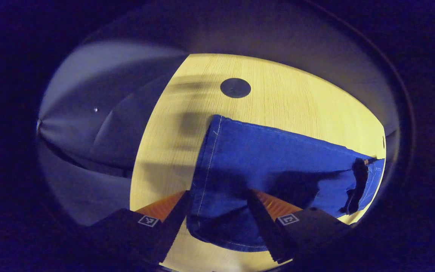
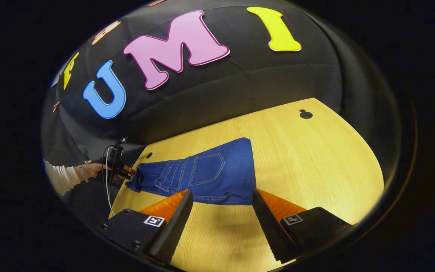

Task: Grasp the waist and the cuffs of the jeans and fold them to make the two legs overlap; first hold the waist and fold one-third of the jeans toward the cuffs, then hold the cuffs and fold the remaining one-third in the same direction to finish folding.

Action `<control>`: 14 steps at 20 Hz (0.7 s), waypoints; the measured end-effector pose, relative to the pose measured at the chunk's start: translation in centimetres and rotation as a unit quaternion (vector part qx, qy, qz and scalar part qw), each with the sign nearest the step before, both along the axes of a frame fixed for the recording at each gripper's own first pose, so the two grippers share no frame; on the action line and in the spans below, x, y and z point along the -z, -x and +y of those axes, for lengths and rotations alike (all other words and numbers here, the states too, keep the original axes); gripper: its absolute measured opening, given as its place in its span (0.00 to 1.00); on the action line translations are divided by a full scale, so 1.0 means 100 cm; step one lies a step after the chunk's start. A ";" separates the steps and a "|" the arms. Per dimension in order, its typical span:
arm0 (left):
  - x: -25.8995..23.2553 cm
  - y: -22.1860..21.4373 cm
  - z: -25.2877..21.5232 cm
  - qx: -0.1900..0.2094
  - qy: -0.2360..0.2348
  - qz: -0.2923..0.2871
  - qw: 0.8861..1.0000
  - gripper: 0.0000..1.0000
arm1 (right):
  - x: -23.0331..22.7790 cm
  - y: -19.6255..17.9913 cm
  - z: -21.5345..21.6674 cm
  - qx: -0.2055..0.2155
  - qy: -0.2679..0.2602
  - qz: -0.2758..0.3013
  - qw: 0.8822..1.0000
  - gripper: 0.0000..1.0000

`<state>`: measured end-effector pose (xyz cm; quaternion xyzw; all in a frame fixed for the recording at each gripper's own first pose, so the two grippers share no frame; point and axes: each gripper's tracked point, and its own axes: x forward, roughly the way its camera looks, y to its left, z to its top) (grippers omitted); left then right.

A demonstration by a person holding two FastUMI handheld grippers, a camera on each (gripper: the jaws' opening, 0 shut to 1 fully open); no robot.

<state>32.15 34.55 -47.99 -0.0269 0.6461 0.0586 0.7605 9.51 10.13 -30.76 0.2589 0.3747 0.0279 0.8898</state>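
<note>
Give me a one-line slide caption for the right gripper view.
Open right claw hovers before the jeans on the wooden table, while the left claw meets their far end.

In the left gripper view, the jeans run off at the right edge, and shadow blurs the counter at upper left.

In the right gripper view, the far gripper's jaws at left are too small to judge.
</note>
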 end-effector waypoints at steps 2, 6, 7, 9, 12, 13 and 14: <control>-0.001 0.006 -0.002 -0.009 0.008 0.017 1.000 0.94 | 0.003 -0.001 -0.002 0.002 0.001 0.003 1.000 0.96; 0.011 0.009 -0.008 -0.001 0.034 0.017 0.999 0.95 | 0.005 -0.002 0.003 -0.002 -0.002 0.004 1.000 0.96; 0.009 0.009 -0.009 0.005 0.033 0.018 0.999 0.86 | 0.006 -0.003 0.005 -0.004 -0.003 0.005 1.000 0.96; 0.006 0.007 -0.012 0.002 0.037 0.010 0.999 0.48 | 0.006 -0.005 0.007 -0.006 -0.007 0.004 1.000 0.96; 0.005 0.008 -0.017 -0.005 0.041 0.009 0.999 0.06 | 0.004 -0.007 0.009 -0.009 -0.008 0.002 1.000 0.96; 0.003 0.009 -0.028 -0.010 0.068 0.010 0.998 0.07 | 0.003 -0.008 0.007 -0.009 -0.007 0.001 1.000 0.96; -0.005 0.010 -0.038 -0.013 0.088 0.008 0.996 0.06 | 0.001 -0.009 0.006 -0.009 -0.007 -0.002 1.000 0.96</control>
